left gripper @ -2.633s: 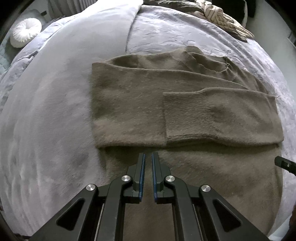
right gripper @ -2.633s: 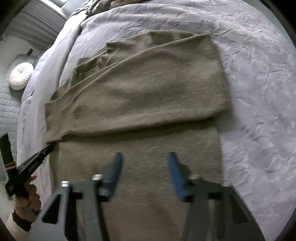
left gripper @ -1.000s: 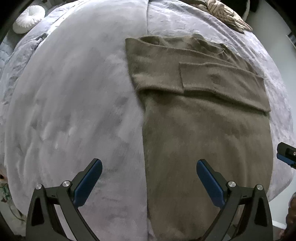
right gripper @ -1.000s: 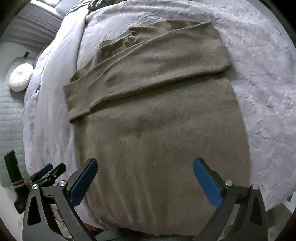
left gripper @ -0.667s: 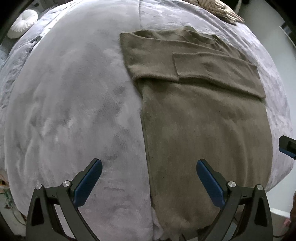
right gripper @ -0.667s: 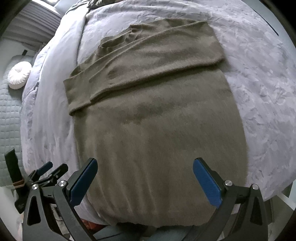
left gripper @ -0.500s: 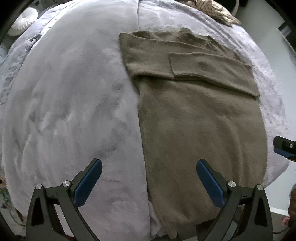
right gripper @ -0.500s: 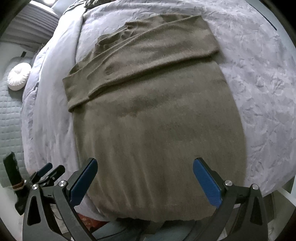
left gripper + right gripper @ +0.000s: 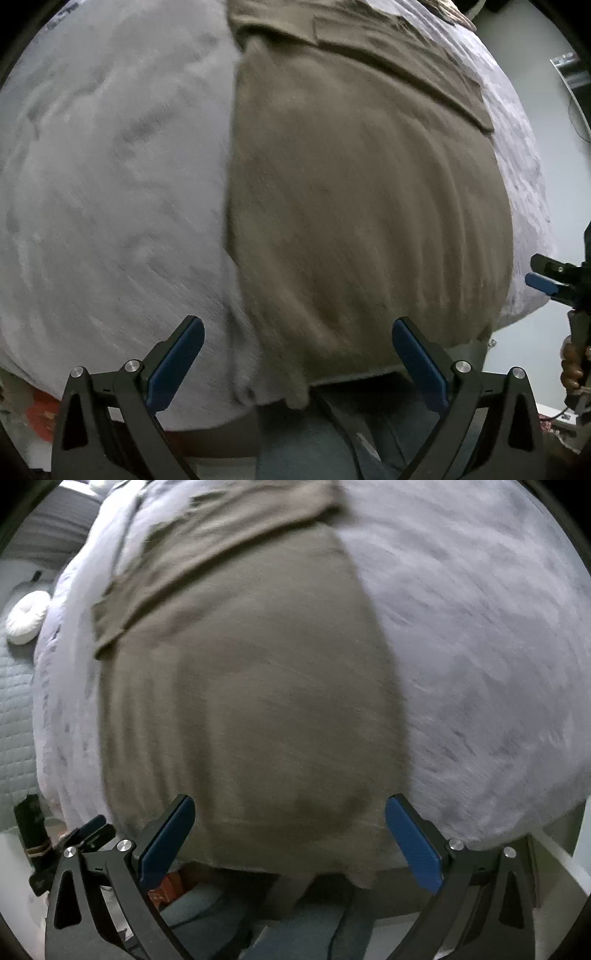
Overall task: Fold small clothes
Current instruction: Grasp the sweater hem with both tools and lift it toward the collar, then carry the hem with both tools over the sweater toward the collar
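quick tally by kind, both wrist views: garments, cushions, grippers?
Sweaters: 1, the brown sweater on the bed
Round cushions: 1, the white cushion
Grippers: 2, the left gripper and the right gripper, both with fingers spread
Total: 4

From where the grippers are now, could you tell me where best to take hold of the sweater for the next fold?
Probably the two bottom corners of the sweater: its hem hangs over the near edge of the bed, so each open gripper, left and right, can likely come in from the near side and pinch a corner.
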The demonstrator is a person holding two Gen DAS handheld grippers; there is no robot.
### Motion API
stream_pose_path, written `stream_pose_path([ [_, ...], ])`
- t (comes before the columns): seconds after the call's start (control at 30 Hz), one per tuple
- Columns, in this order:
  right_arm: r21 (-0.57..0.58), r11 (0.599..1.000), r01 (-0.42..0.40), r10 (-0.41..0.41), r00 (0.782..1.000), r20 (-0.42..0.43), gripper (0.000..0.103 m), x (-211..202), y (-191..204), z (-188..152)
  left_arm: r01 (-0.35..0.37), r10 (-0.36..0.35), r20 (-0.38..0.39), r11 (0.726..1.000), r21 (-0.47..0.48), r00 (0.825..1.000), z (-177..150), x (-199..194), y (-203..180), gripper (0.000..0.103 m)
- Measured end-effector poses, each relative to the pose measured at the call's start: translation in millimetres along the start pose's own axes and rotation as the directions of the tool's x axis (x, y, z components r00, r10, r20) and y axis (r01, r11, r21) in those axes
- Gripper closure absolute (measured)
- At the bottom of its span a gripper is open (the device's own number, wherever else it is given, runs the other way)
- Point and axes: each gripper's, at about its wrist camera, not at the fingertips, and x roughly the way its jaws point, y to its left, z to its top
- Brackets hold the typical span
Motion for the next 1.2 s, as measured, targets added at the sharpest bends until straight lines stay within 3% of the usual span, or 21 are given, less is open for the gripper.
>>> stream_pose_path([
  [0.2, 0.094, 0.996, -0.008, 0.014, 0.998, -0.057, 0.0, 24.2, -52.6, -19.5, 0.055, -0.056, -0.076, 0.998, -0.019, 0.995, -22.0, 29.1, -15.2, 0.001],
  [0.33, 0.129, 0.986, -0.102, 0.115, 0.988, -0.106, 0.0, 50.1, -60.0, -28.5, 0.088, -0.093, -0.08, 0.994, -0.062, 0.992, -27.0, 42.1, -22.1, 0.002],
  [0.43, 0.125, 0.979, -0.163, 0.177, 0.978, -0.111, 0.0, 58.7, -52.6, -31.4, 0.059, -0.063, -0.063, 0.996, -0.067, 0.996, -28.7, 44.2, -27.0, 0.015],
  [0.5, 0.113, 0.97, -0.216, 0.228, 0.968, -0.107, 0.002, 59.0, -46.0, -32.1, 0.037, -0.041, -0.058, 0.997, -0.072, 0.997, -26.7, 45.4, -26.1, 0.03],
  [0.53, 0.102, 0.965, -0.242, 0.253, 0.962, -0.106, 0.003, 58.6, -42.6, -33.5, 0.026, -0.03, -0.056, 0.997, -0.074, 0.998, -27.2, 43.5, -23.2, 0.042],
  [0.57, 0.096, 0.964, -0.249, 0.259, 0.96, -0.107, 0.008, 59.2, -40.4, -34.8, 0.011, -0.015, -0.056, 0.997, -0.075, 0.998, -27.8, 41.6, -19.2, 0.056],
  [0.63, 0.09, 0.969, -0.232, 0.242, 0.963, -0.121, 0.036, 60.7, -37.5, -37.2, -0.002, -0.003, -0.06, 0.997, -0.078, 0.998, -27.6, 39.7, -11.9, 0.075],
  [0.67, 0.096, 0.973, -0.211, 0.223, 0.966, -0.131, 0.069, 62.5, -38.1, -38.3, 0.013, -0.019, -0.064, 0.996, -0.085, 0.998, -28.0, 37.6, -7.1, 0.084],
  [0.7, 0.107, 0.973, -0.204, 0.218, 0.965, -0.143, 0.092, 64.5, -39.2, -39.1, 0.025, -0.031, -0.066, 0.996, -0.087, 0.997, -27.8, 35.9, -3.6, 0.09],
  [0.77, 0.125, 0.961, -0.246, 0.262, 0.955, -0.138, 0.094, 62.4, -38.4, -40.3, 0.082, -0.088, -0.064, 0.993, -0.089, 0.994, -27.9, 29.4, 0.3, 0.094],
  [0.9, 0.132, 0.92, -0.37, 0.383, 0.919, -0.094, 0.095, 44.9, -35.8, -43.1, 0.189, -0.192, -0.025, 0.979, -0.081, 0.981, -21.1, 7.1, 1.5, 0.094],
  [1.03, 0.162, 0.848, -0.504, 0.512, 0.859, -0.006, 0.095, 16.6, -32.6, -34.4, 0.252, -0.252, 0.01, 0.965, -0.075, 0.968, -3.6, -15.6, 2.2, 0.094],
  [1.2, 0.18, 0.769, -0.613, 0.603, 0.789, 0.114, 0.095, -10.3, -18.4, -12.2, 0.313, -0.31, 0.06, 0.949, -0.04, 0.949, 34.6, -48.7, 5.4, 0.094],
])
